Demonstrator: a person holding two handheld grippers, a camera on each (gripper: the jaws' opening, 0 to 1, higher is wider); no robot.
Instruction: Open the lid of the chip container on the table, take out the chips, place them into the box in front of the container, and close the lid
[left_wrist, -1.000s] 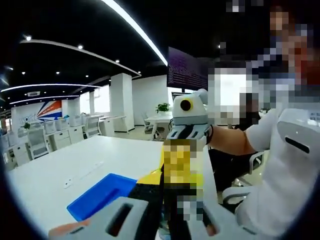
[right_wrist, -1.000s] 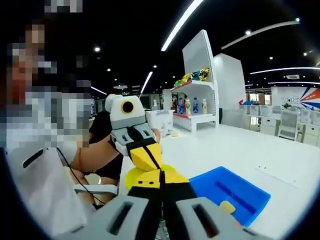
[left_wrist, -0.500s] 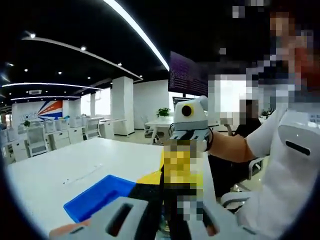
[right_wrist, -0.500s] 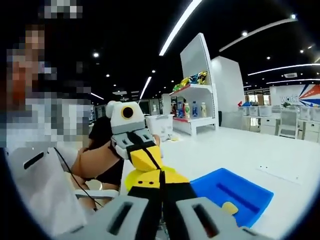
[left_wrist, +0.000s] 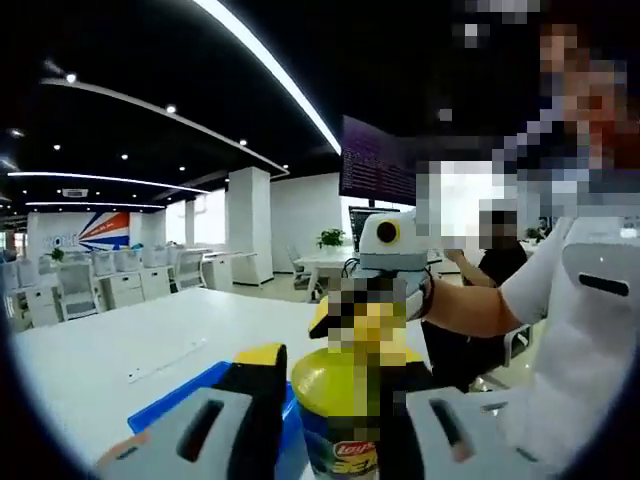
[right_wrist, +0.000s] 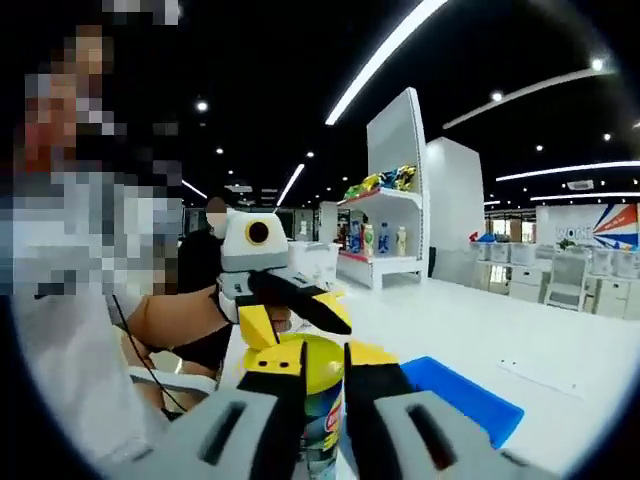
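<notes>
We see the white table (left_wrist: 120, 330) bearing the blue box (right_wrist: 460, 395), and just behind it the upright chip container (left_wrist: 340, 425), which the left gripper (left_wrist: 330, 420) straddles with spread jaws, while the right gripper (right_wrist: 322, 395) stands parted at its yellow lid (right_wrist: 310, 365)

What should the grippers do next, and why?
Probably shut the left gripper on the can. Its jaws stand open on either side of it, and the yellow lid is still on, so the can likely needs holding first.
</notes>
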